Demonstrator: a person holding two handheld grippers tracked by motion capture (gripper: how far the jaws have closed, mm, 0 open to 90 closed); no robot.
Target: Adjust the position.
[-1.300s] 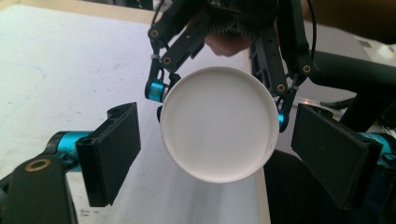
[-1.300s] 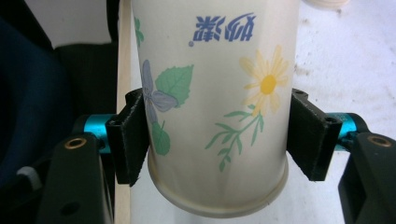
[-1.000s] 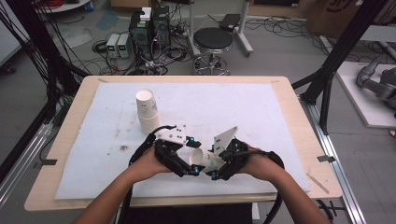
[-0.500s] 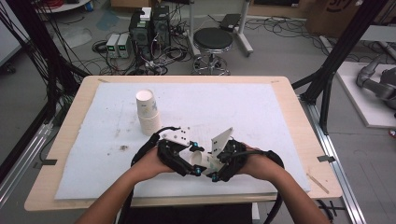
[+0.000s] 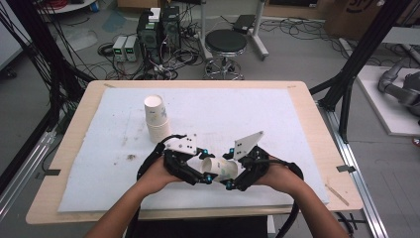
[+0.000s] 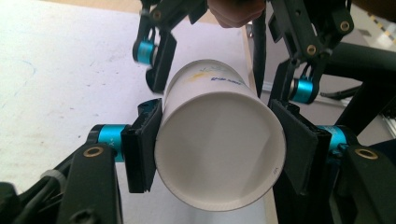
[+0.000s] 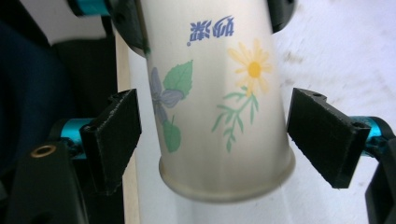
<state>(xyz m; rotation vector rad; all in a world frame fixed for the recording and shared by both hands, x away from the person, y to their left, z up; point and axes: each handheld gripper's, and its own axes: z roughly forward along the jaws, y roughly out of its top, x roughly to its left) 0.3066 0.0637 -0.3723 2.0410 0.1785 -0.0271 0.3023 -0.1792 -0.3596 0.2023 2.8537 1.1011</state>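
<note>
A paper cup [image 5: 218,166] printed with flowers lies on its side in the air between my two grippers, low over the white mat near the table's front edge. My left gripper [image 5: 204,166] has just been closing, and in the left gripper view its pads [image 6: 142,144] press on both sides of the cup [image 6: 219,154] at the near end. My right gripper [image 5: 230,169] has just been opening. Seen from the right gripper view, the right gripper [image 7: 217,135] stands with both pads [image 7: 114,135] off the cup [image 7: 210,93], a gap on each side.
A stack of paper cups [image 5: 156,119] stands upside down on the white mat [image 5: 277,114] to the left rear of my hands. The mat covers most of the wooden table [image 5: 317,129]. Beyond the far edge are a stool [image 5: 225,44] and cabled electronics [image 5: 158,29].
The left jaws have closed onto the cup and the right jaws have spread off it. Both hands stay almost where they were.
</note>
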